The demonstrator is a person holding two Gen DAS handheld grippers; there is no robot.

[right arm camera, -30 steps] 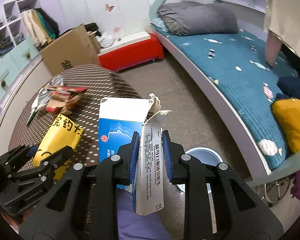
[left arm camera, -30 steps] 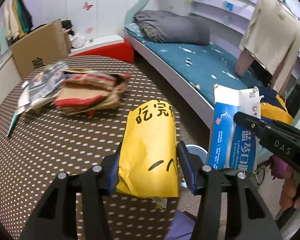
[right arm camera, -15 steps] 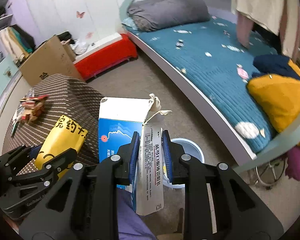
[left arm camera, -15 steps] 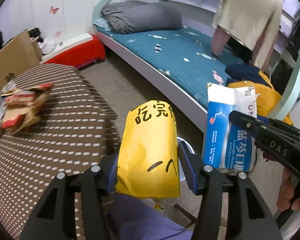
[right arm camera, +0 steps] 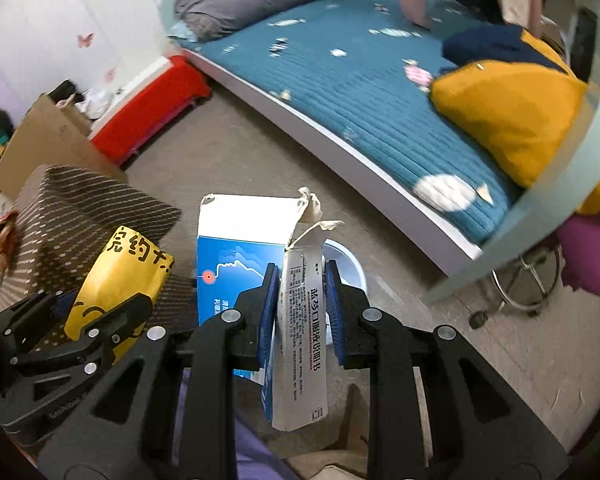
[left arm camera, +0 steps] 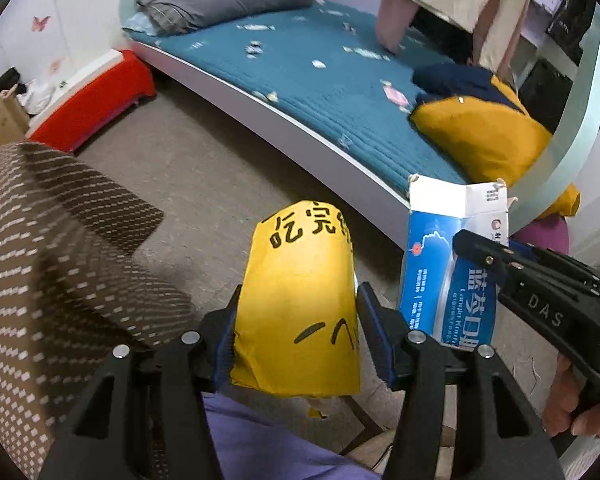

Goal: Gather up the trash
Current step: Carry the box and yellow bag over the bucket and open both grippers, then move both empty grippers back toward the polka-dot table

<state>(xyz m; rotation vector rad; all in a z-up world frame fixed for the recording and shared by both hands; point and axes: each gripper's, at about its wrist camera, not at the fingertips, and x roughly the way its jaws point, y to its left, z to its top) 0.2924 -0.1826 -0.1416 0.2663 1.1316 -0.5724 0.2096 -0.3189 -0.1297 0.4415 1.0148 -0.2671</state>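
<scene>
My left gripper (left arm camera: 296,332) is shut on a yellow paper bag (left arm camera: 300,304) with black characters, held in the air past the table edge. It also shows at the left of the right wrist view (right arm camera: 116,280). My right gripper (right arm camera: 302,308) is shut on a torn blue and white carton (right arm camera: 236,260), held upright to the right of the bag; the carton shows in the left wrist view (left arm camera: 452,264). A pale blue bin (right arm camera: 350,268) stands on the floor beyond the right gripper, mostly hidden by the carton.
The brown dotted table (left arm camera: 48,248) is at the left, with more wrappers (right arm camera: 0,236) on its far part. A bed with a teal cover (left arm camera: 320,72) runs across ahead. A red bench (left arm camera: 92,100), a cardboard box (right arm camera: 40,140) and a stool base (right arm camera: 516,292) stand on the floor.
Both grippers have swung right, away from the table and toward the floor by the bed, each still holding its item. The trash pile has left the left wrist view.
</scene>
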